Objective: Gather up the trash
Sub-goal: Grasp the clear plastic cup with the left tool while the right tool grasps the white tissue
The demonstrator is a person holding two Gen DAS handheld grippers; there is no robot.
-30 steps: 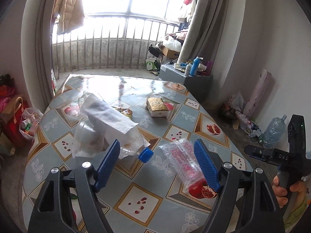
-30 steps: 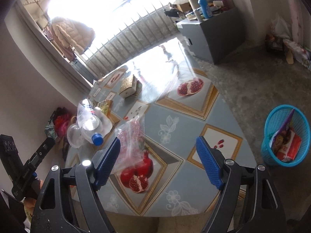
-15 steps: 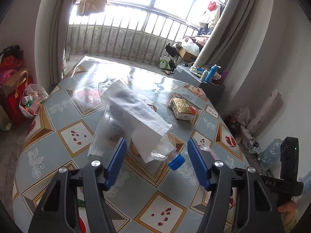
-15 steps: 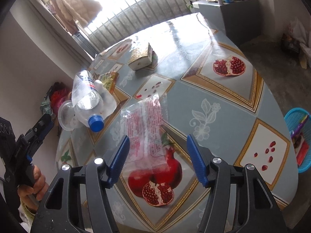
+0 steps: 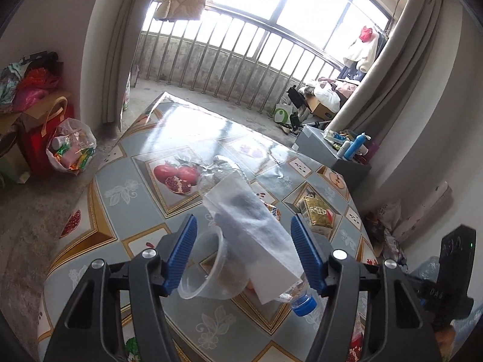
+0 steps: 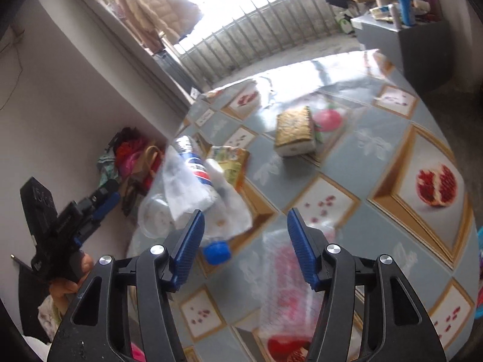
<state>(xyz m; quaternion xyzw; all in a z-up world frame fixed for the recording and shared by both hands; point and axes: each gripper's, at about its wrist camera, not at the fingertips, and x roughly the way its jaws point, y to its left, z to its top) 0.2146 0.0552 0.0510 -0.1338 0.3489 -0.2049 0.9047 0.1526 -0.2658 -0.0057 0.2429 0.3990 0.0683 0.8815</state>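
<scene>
The left gripper [image 5: 243, 255] has just been narrowing its jaws, and they stand apart with a pile of trash framed between the blue pads; neither pad visibly presses on it. Nearest in that pile is a clear plastic cup [image 5: 208, 267] lying on its side, touching a plastic bottle with a blue cap [image 5: 303, 303], and a white translucent bag [image 5: 256, 229] is draped over the bottle. The right gripper [image 6: 244, 247] has likewise been closing and is also unclenched, hovering above a crinkled clear wrapper with pink print [image 6: 286, 274] that lies flat on the table [image 6: 377, 157], with nothing caught between its pads. Beyond the pile lie a yellow-green snack packet [image 6: 231, 158] and, farther on, a gold-topped box [image 6: 294, 134]. Past the table stands a grey cabinet [image 5: 335, 154].
</scene>
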